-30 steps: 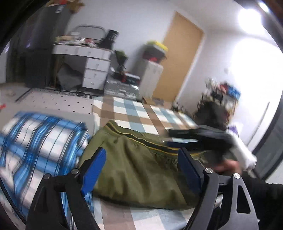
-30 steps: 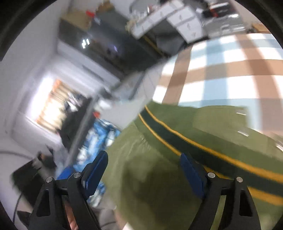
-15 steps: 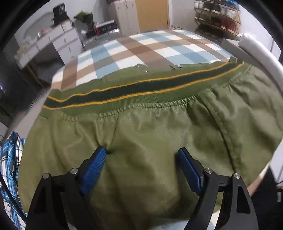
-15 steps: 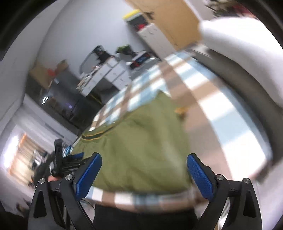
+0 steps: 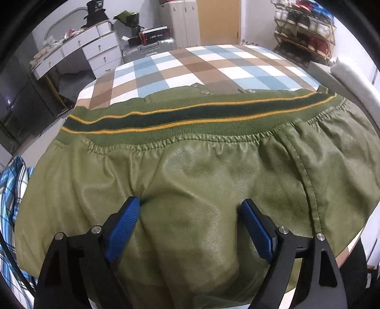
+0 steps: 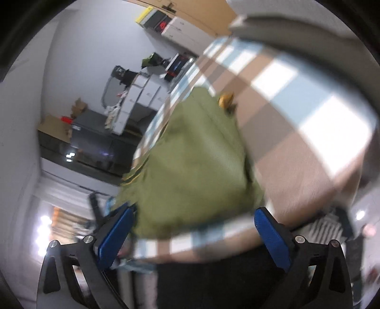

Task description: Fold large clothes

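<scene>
An olive green jacket (image 5: pixel 201 171) with a dark, yellow-striped ribbed hem lies folded on a checked bed cover (image 5: pixel 190 66). My left gripper (image 5: pixel 190 206) is open, its blue pads (image 5: pixel 123 225) pressed down on the jacket's near part, holding nothing. In the blurred, tilted right wrist view the jacket (image 6: pixel 190 154) lies on the cover (image 6: pixel 296 123). My right gripper (image 6: pixel 194 216) is open and empty, held above the bed's near edge, apart from the jacket.
A blue and white plaid garment (image 5: pixel 11 202) lies at the jacket's left. White drawers (image 5: pixel 95 52), a suitcase (image 5: pixel 152 45) and a wooden door (image 5: pixel 218 21) stand beyond the bed. A shoe rack (image 5: pixel 306 31) stands at the right.
My left gripper swung from the side to over the jacket and now presses on it. My right gripper drew back off the jacket and tilted.
</scene>
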`<state>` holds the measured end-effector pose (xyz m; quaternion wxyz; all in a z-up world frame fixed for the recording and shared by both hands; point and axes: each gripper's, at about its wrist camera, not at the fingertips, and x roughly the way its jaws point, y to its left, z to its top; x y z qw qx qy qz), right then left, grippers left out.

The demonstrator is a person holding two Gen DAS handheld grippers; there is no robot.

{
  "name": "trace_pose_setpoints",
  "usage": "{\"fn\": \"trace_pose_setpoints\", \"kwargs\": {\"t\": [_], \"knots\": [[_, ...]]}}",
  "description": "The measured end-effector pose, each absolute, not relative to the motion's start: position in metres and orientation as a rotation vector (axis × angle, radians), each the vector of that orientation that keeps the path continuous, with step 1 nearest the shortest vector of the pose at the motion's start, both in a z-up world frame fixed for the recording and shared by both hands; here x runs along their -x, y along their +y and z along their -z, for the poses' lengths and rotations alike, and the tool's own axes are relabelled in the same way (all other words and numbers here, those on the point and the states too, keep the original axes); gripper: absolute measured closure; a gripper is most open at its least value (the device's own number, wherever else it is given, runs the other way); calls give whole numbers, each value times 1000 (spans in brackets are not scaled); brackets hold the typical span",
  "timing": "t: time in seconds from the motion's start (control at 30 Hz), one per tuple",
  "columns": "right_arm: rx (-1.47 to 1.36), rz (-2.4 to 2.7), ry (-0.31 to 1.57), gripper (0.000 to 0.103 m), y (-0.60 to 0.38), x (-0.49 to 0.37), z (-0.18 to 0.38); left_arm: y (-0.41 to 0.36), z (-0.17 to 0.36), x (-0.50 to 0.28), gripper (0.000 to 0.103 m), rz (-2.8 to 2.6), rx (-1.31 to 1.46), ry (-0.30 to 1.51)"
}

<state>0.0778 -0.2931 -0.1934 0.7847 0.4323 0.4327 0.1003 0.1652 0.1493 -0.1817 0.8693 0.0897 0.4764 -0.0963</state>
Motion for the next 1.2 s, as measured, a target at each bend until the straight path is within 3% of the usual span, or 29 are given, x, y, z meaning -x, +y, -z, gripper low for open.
{"fn": "trace_pose_setpoints", "kwargs": {"t": [0.27,0.4,0.57,0.63,0.7,0.73,0.8,0.9,1.0,1.2], "knots": [[-1073,-320,939,1,-265,-105,226,150,182,-163,20,207,-189,976],[-1197,-98,828,0,-264,-118,227,149,183,-162,19,209,-192,966],[-956,-39,865,0,-227,-148,205,145,183,-162,18,192,-205,971],[-905,-49,866,5,-220,-157,204,144,183,-164,18,187,-212,979],[-826,-30,886,23,-215,-165,200,141,183,-165,18,176,-220,987],[-786,-28,878,25,-215,-166,199,140,182,-165,18,169,-219,990],[-687,-1,855,48,-216,-169,204,137,182,-166,18,159,-214,995],[-911,-68,842,64,-247,-172,223,128,183,-167,18,141,-243,1003],[-845,-106,813,74,-255,-175,213,119,183,-168,18,127,-244,1014],[-863,-127,766,79,-295,-159,204,73,183,-161,18,153,-276,1025]]}}
